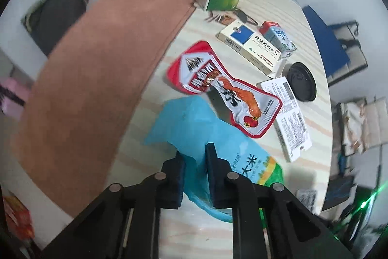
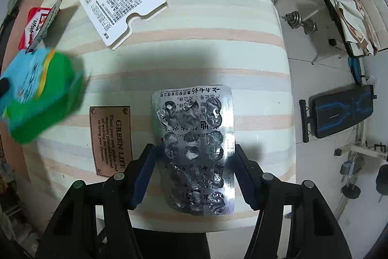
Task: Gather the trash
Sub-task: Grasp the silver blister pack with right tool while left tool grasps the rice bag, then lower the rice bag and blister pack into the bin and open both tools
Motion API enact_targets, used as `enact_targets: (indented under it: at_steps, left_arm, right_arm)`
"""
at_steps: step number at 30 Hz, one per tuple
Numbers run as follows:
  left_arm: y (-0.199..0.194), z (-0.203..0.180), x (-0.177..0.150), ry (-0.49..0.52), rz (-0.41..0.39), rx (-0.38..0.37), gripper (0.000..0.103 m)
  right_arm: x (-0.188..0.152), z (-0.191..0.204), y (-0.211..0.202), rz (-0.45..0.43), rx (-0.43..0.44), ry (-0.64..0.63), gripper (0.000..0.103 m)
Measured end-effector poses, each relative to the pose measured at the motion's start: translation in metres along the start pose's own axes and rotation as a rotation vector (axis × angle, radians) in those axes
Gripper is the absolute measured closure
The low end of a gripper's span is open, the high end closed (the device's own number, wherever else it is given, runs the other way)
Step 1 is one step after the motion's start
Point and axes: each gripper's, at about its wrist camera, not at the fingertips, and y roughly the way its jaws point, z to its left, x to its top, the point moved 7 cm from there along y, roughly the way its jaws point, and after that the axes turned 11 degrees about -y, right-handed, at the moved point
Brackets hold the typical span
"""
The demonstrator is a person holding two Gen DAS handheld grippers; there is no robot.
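Blue plastic fills the left wrist view: our left gripper (image 1: 195, 157) is clenched on the rice bag (image 1: 194, 128), which lies on the striped table (image 1: 266, 4) just beside the red snack pouch (image 1: 225, 86). Boxes and a black lid (image 1: 302, 82) sit further off. We should keep the pinch firm on this limp film and lift it straight up so it does not drag the pouch.

From the right wrist, our right gripper (image 2: 195, 157) stands released, its fingers either side of the empty blister sheet (image 2: 194, 147) near the table edge. We judge it best to close squarely across the foil's width, since it is thin and may buckle or slip.
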Motion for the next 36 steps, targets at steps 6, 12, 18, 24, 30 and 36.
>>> enact_targets:
  at_steps: [6, 12, 18, 24, 30, 36]
  left_arm:
    - [-0.029, 0.015, -0.005, 0.072, -0.030, 0.050, 0.091]
    - [-0.051, 0.032, -0.010, 0.095, -0.058, 0.074, 0.091]
    - [-0.079, 0.045, -0.009, 0.133, -0.115, 0.085, 0.091]
    - [-0.113, 0.065, -0.020, 0.194, -0.163, 0.074, 0.091]
    - [-0.140, 0.100, -0.050, 0.277, -0.151, 0.032, 0.091]
    - [-0.150, 0.157, -0.092, 0.346, -0.083, -0.007, 0.091]
  right_arm:
    - [-0.014, 0.002, -0.008, -0.037, 0.102, 0.060, 0.039]
    - [-0.021, 0.014, -0.025, -0.089, 0.145, 0.050, 0.039]
    - [-0.022, 0.038, -0.046, -0.146, 0.167, 0.027, 0.039]
    - [-0.044, 0.084, -0.082, -0.225, 0.169, 0.018, 0.039]
    - [-0.093, 0.131, -0.110, -0.305, 0.149, 0.049, 0.039]
    - [-0.173, 0.178, -0.114, -0.324, 0.132, 0.128, 0.039]
